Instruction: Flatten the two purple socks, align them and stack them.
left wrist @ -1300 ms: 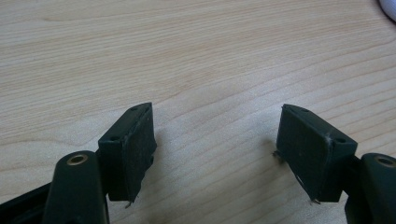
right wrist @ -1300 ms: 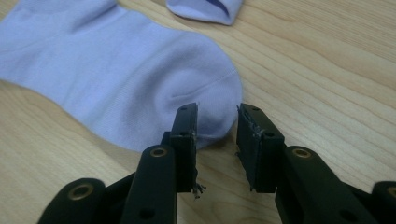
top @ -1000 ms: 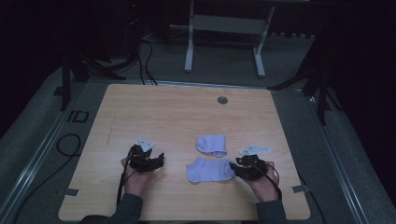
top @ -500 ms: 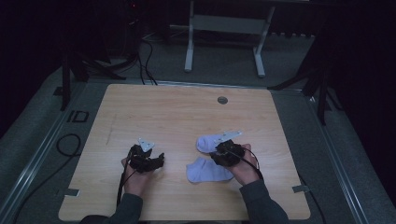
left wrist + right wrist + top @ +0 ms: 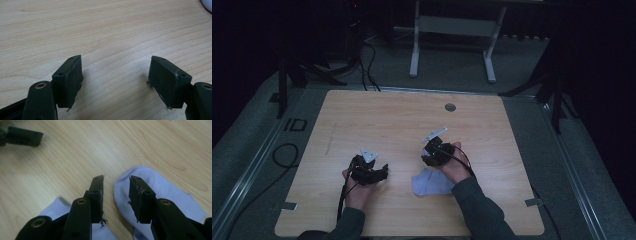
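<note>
Right gripper (image 5: 430, 152) hides 1 sock (image 5: 160, 187) from above.

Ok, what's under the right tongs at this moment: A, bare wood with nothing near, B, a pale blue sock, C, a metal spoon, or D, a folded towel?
B: the right tongs hang open over the edge of a pale blue sock lying on the table.

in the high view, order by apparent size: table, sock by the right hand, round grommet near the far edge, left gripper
1. table
2. sock and left gripper look about alike, so I won't rank them
3. grommet, clearly smallest
</note>
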### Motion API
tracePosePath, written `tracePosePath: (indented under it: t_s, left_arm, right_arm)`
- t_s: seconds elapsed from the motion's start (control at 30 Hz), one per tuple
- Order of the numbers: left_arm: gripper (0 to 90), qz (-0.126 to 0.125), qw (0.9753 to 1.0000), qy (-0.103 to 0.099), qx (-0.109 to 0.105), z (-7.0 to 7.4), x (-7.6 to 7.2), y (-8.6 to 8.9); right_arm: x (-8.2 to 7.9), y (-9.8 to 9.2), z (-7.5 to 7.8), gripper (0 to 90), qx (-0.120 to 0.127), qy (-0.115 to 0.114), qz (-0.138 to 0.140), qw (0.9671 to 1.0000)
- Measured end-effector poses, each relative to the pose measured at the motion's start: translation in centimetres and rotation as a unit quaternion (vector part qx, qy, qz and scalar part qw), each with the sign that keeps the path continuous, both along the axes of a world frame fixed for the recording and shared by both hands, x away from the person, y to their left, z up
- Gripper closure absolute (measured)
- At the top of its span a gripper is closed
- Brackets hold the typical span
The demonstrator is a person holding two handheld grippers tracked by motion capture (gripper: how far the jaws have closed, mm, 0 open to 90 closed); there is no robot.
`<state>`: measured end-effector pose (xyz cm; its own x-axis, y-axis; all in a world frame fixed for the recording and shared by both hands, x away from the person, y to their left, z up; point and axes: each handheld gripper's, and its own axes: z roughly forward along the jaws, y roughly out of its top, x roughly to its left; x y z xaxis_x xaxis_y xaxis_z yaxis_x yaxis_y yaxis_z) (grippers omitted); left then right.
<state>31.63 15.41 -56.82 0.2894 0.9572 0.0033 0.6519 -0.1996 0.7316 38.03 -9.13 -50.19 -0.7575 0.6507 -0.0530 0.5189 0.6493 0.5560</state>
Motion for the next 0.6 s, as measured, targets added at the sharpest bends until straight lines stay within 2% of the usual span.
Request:
tracePosePath:
  t_s: [0.13,0.3,0.5,0.6]
  left_arm:
    - [27.8,-0.002,1.0000,0.001,0.001,0.0,0.0,0.0]
    - [27.8,-0.002,1.0000,0.001,0.001,0.0,0.0,0.0]
    - [27.5,-0.004,1.0000,0.001,0.001,0.0,0.0,0.0]
    - [27.5,-0.004,1.0000,0.001,0.001,0.0,0.0,0.0]
  right_arm:
    - [1.2,1.2,-1.2,63.1,-0.029,0.010,-0.003,0.9995]
    - [2.8,1.6,-2.4,64.2,-0.022,0.034,-0.025,0.9988]
    - [3.7,1.9,-3.3,71.6,-0.029,0.052,-0.045,0.9972]
    - [3.5,2.1,-3.3,79.6,-0.041,0.046,-0.047,0.9970]
